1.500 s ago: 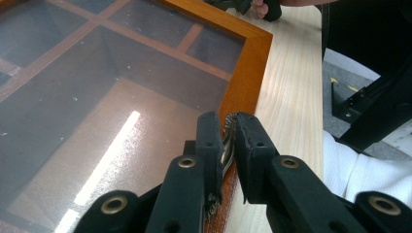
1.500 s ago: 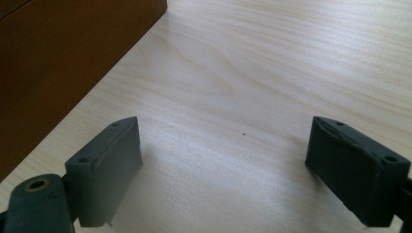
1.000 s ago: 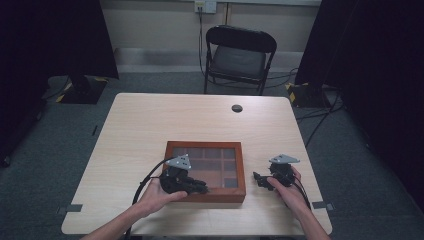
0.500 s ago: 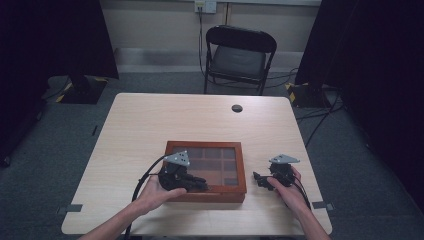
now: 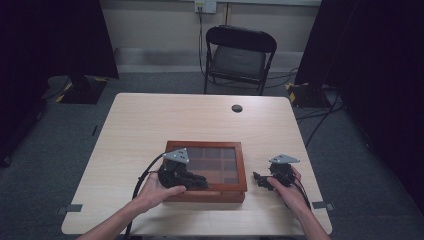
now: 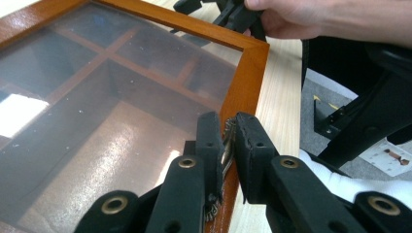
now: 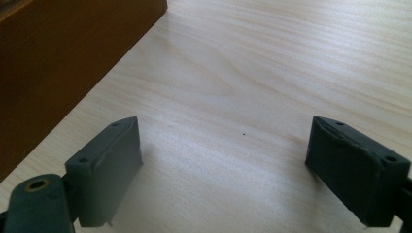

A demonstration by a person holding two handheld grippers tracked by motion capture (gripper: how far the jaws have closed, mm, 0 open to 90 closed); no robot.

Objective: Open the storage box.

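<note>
A wooden box point(image 5: 241, 165) with a glass lid and several inner compartments lies at the table's near middle. My left gripper point(image 5: 202, 183) rests over its near edge. In the left gripper view its jaws point(image 6: 227, 122) are shut on a small metal clasp point(image 6: 227, 145) on the lid's wooden frame point(image 6: 252, 63). To the right of the box my right gripper point(image 5: 258, 179) sits low over the bare tabletop. In the right gripper view its jaws point(image 7: 223, 165) are open with nothing between them, and the box's side wall point(image 7: 63, 58) is at the left.
A small dark round disc point(image 5: 237, 108) lies near the table's far edge. A black folding chair point(image 5: 239, 55) stands behind the table. The person's other hand and gripper point(image 6: 233, 12) are past the box's corner in the left gripper view.
</note>
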